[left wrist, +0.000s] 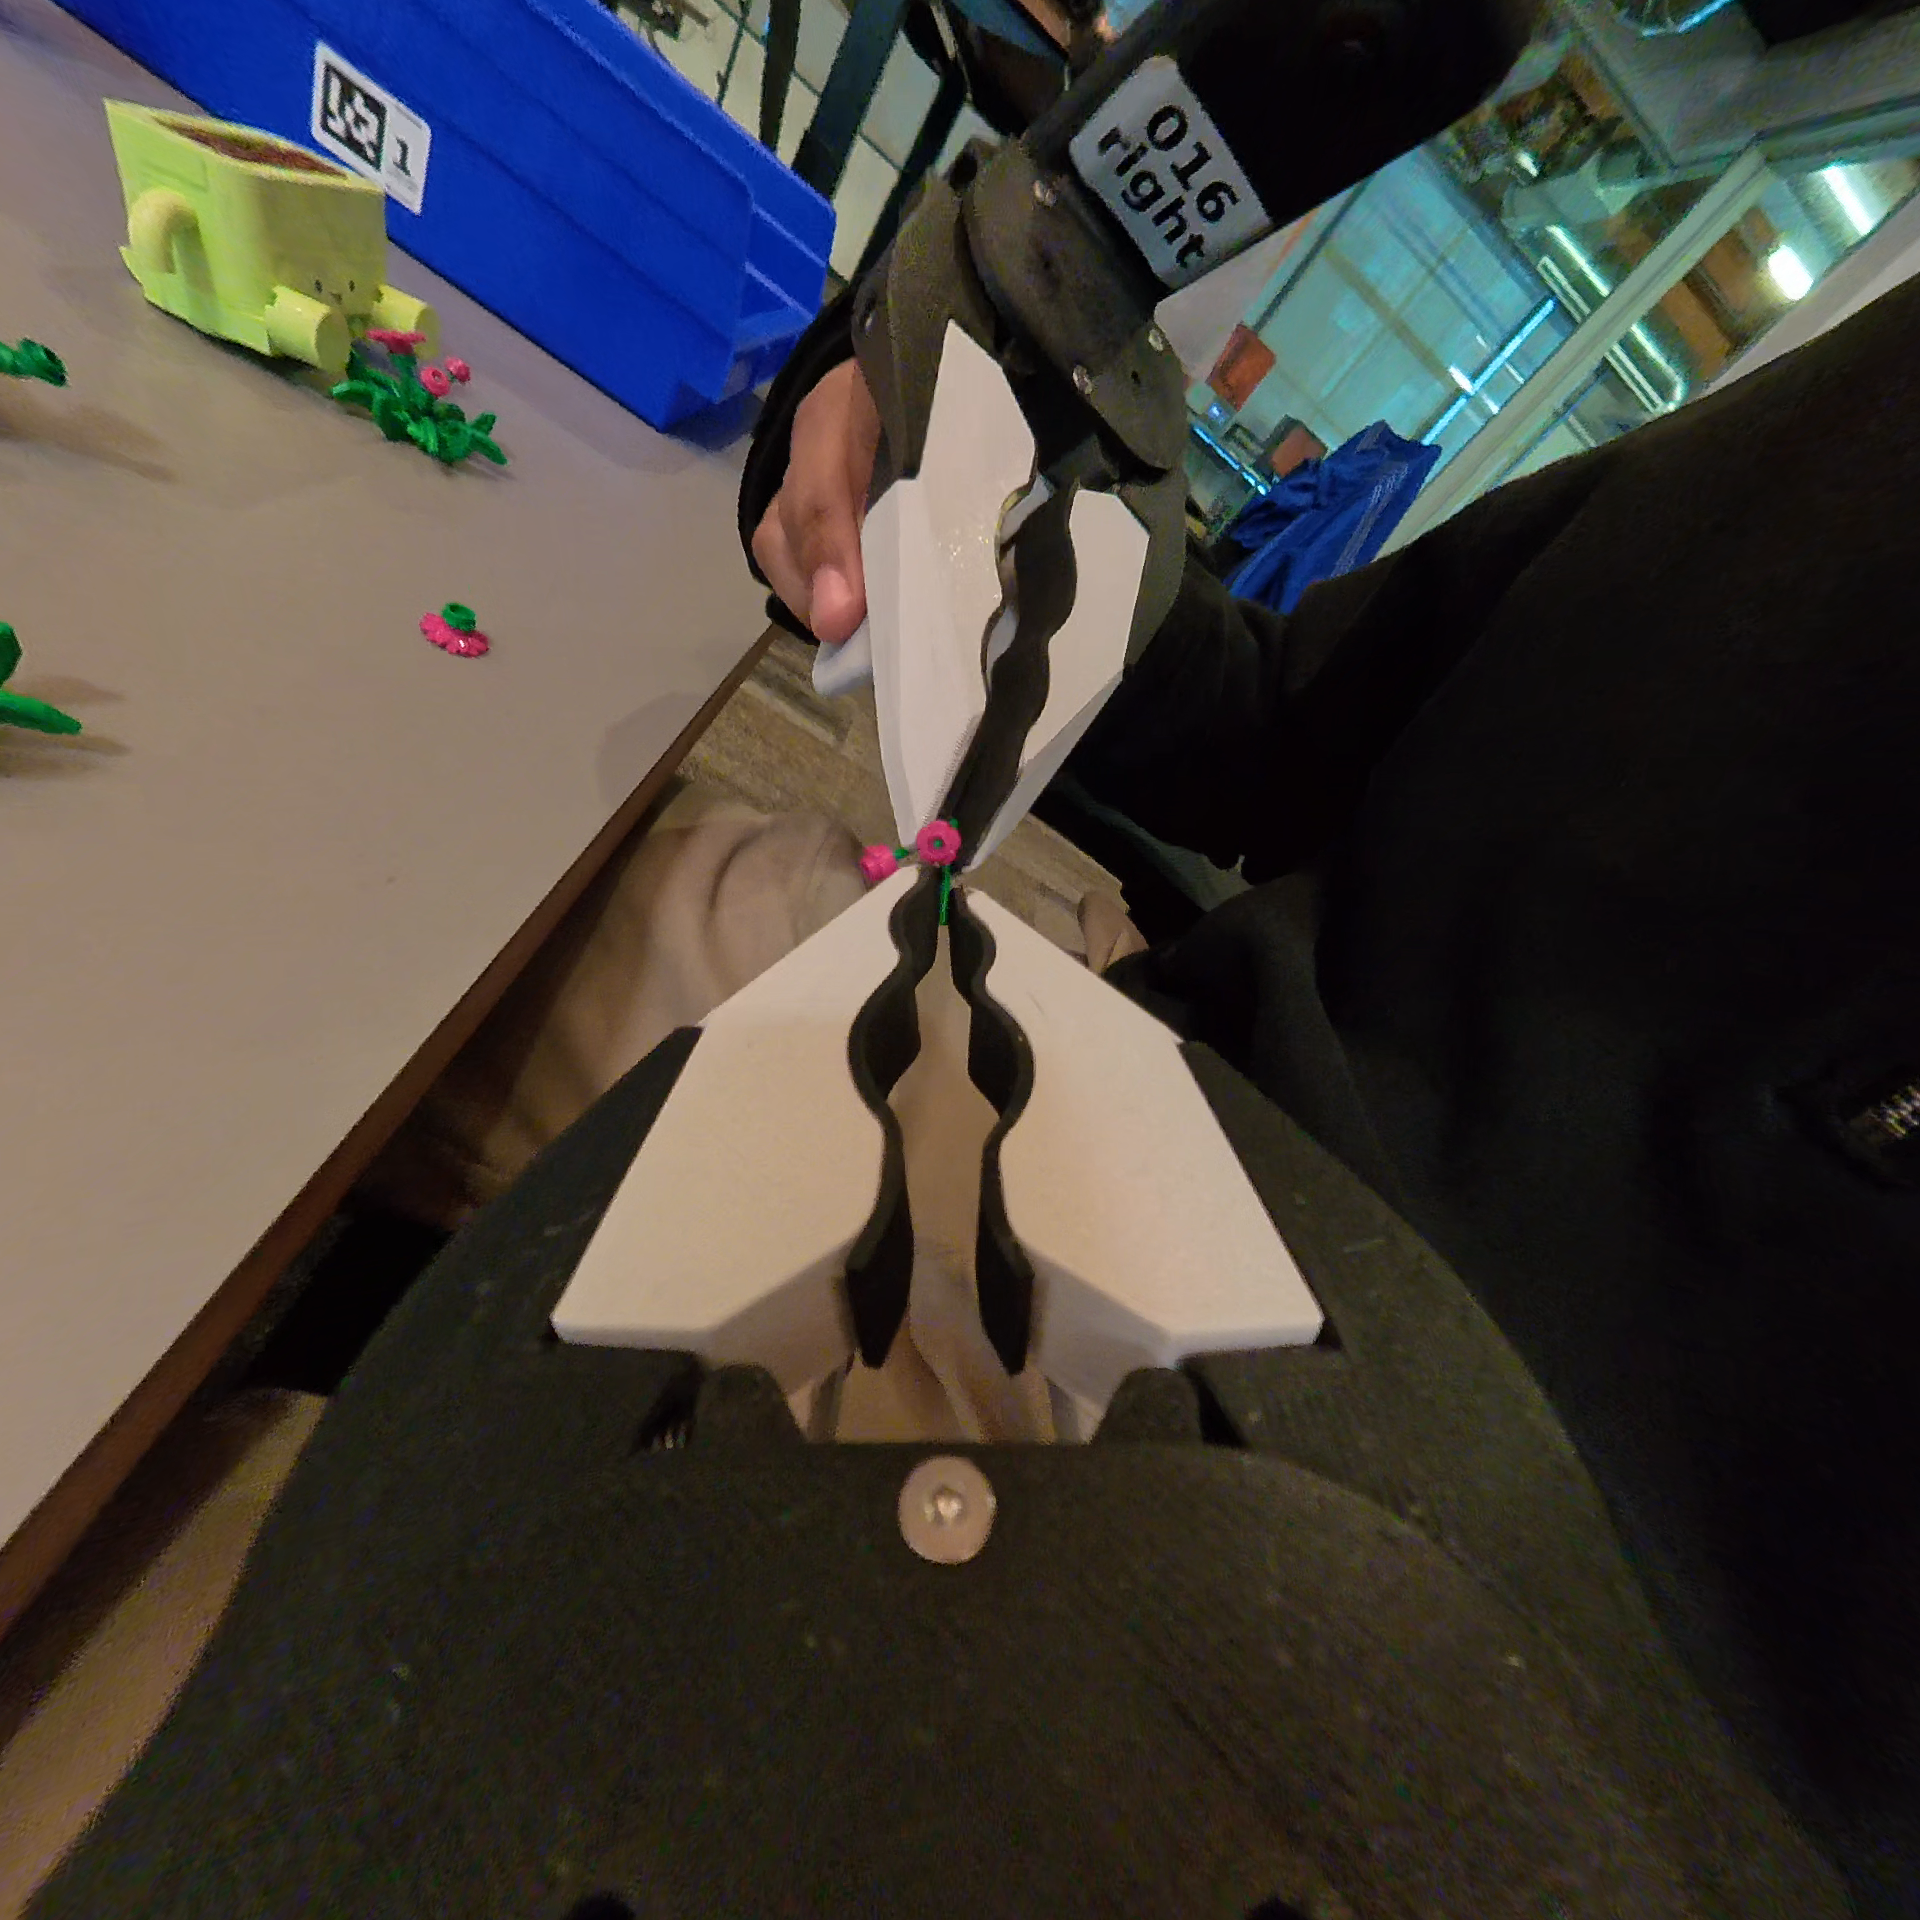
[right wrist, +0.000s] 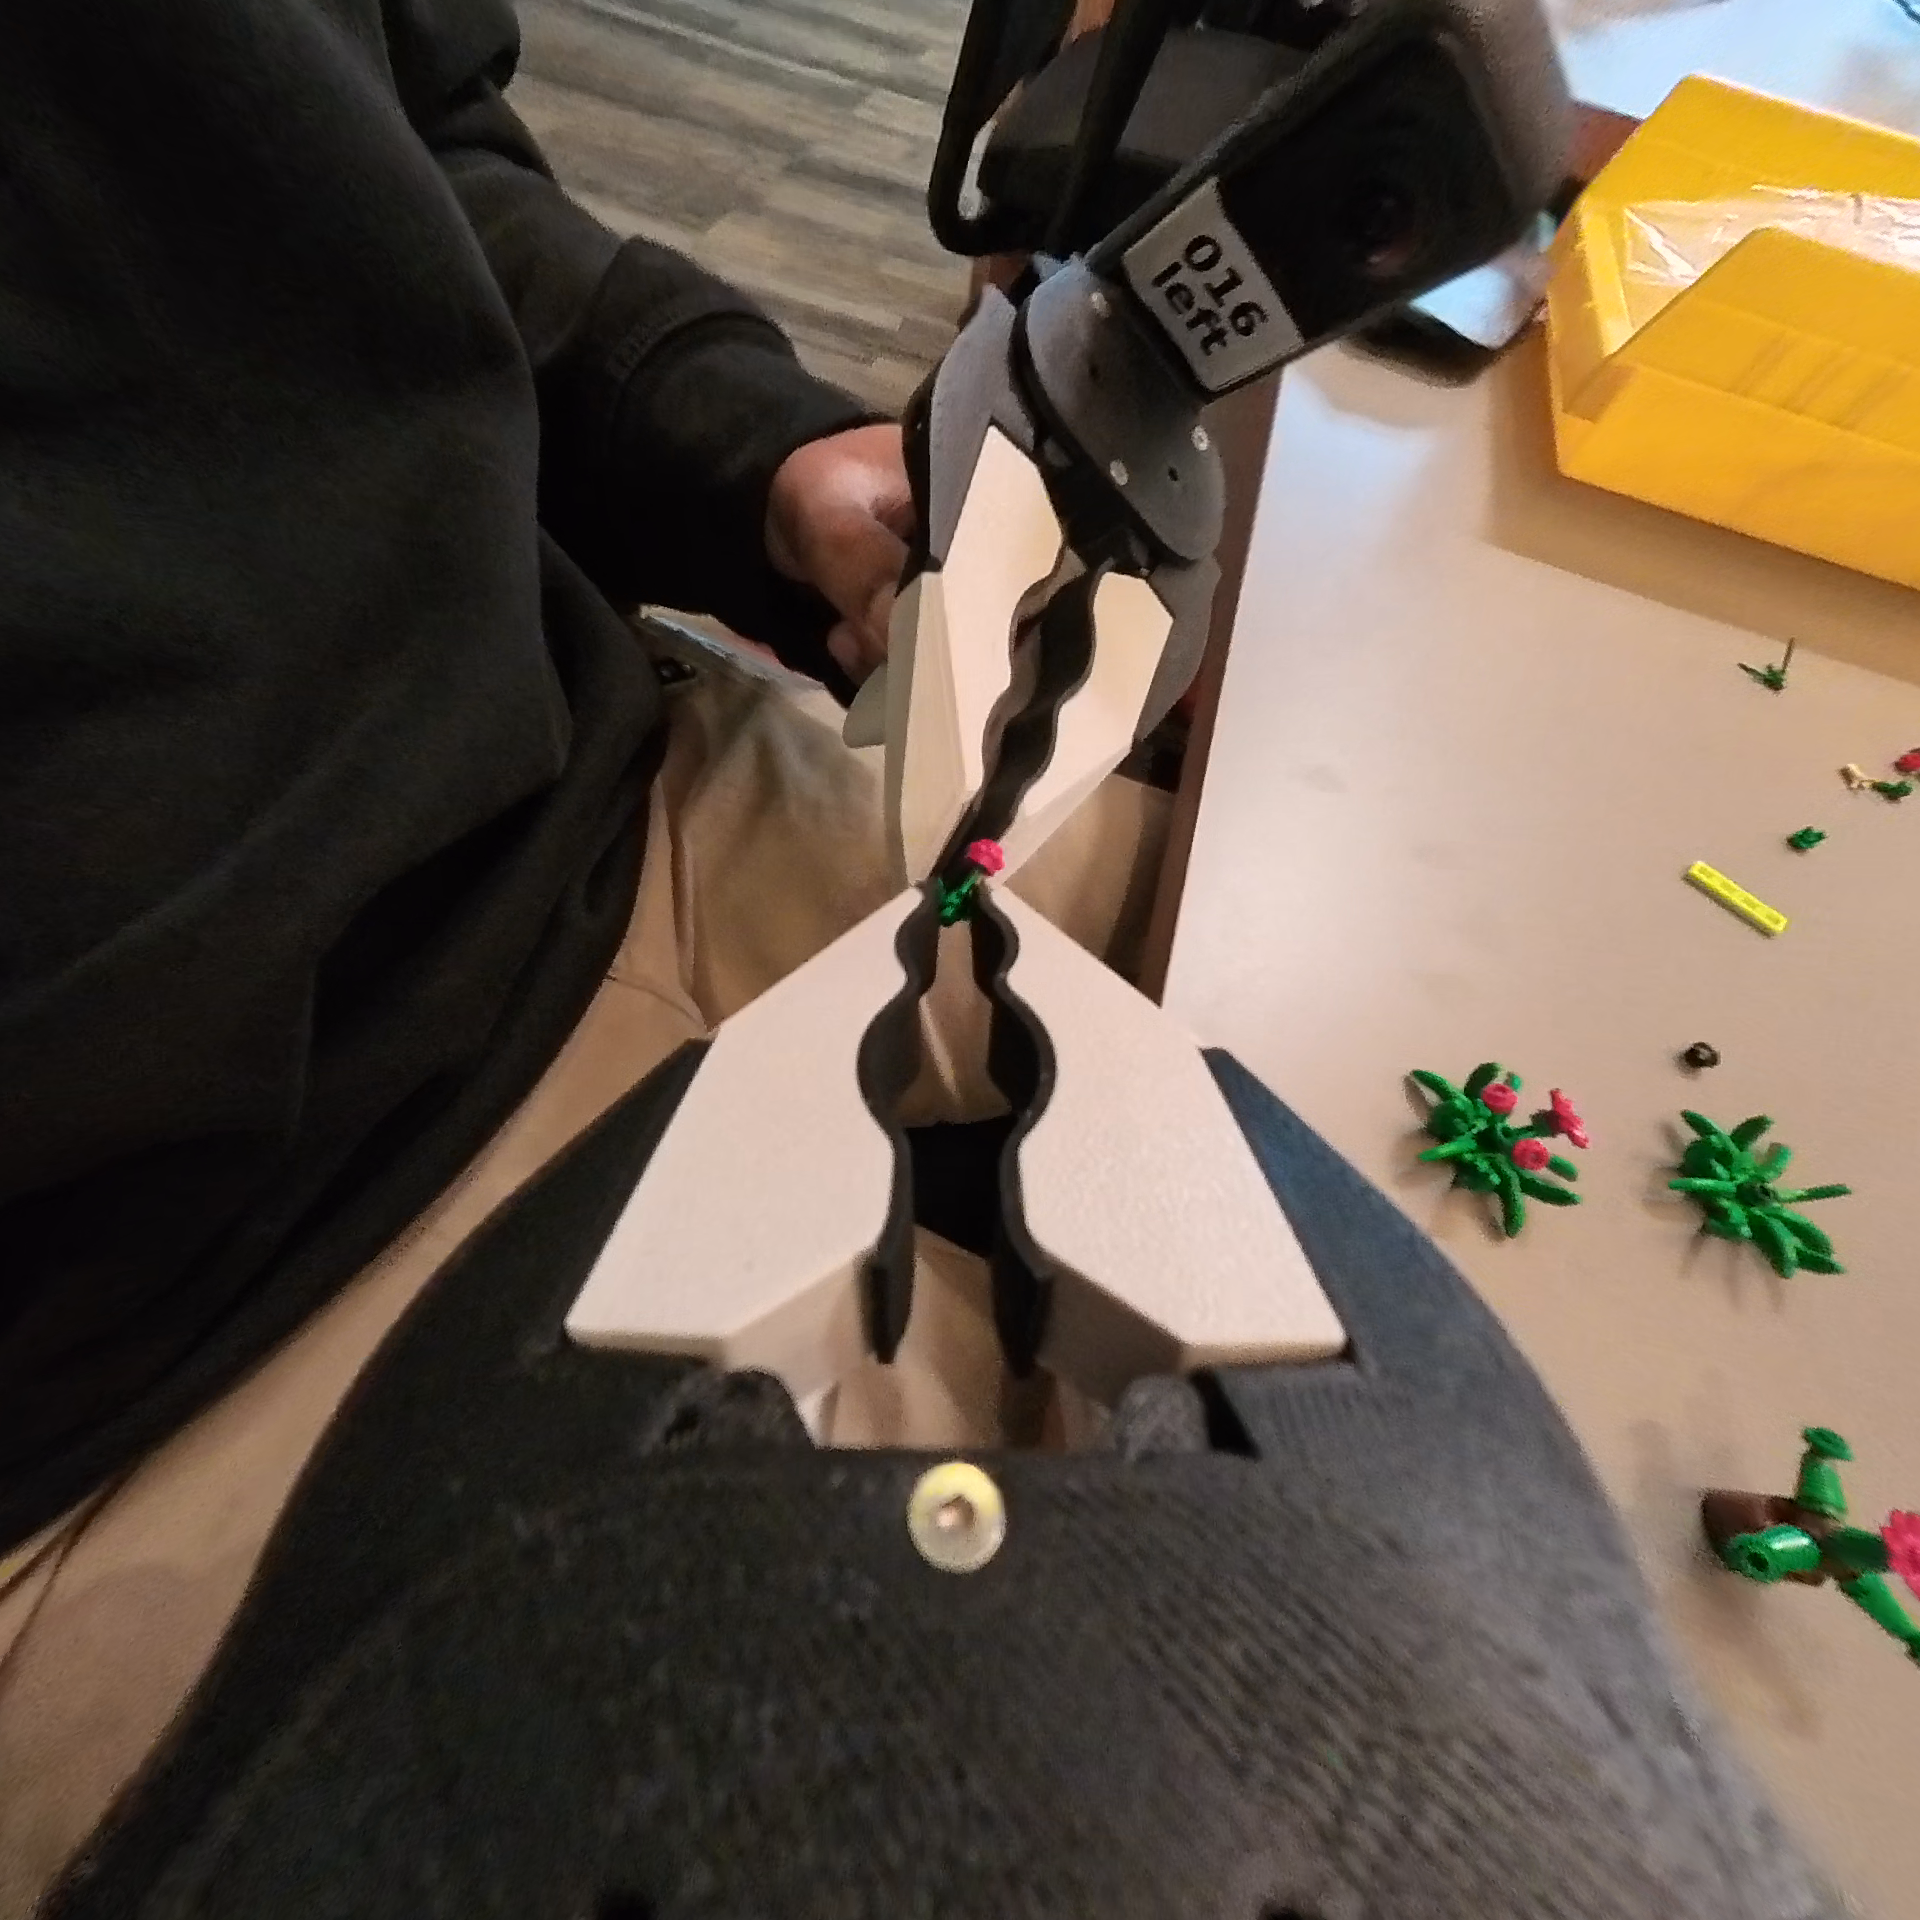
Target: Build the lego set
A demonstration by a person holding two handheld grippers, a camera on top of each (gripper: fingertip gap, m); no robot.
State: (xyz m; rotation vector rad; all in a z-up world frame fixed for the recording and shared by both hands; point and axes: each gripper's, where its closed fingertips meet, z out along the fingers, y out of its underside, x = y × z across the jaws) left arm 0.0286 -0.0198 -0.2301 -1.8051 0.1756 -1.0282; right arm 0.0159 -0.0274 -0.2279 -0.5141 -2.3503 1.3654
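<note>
L claw [left wrist: 940, 899] + R claw [right wrist: 961, 914] both pinching flower sprig [left wrist: 935, 847], tip-to-tip, off table edge [left wrist: 582, 862].

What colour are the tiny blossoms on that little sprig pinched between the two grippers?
Pink blossoms on a green stem, clearest in the left wrist view.

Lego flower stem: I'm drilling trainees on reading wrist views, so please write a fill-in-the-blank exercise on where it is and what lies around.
1. The flower stem, with pink blooms, is pinched between the tips of ____ grippers, left gripper and right gripper.
2. The stem is held off the table, above the person's ____.
3. In the left wrist view, the bin behind the lime-green cup is ____.
4. In the right wrist view, the bin on the table is ____.

Missing words: both; lap; blue; yellow
</note>
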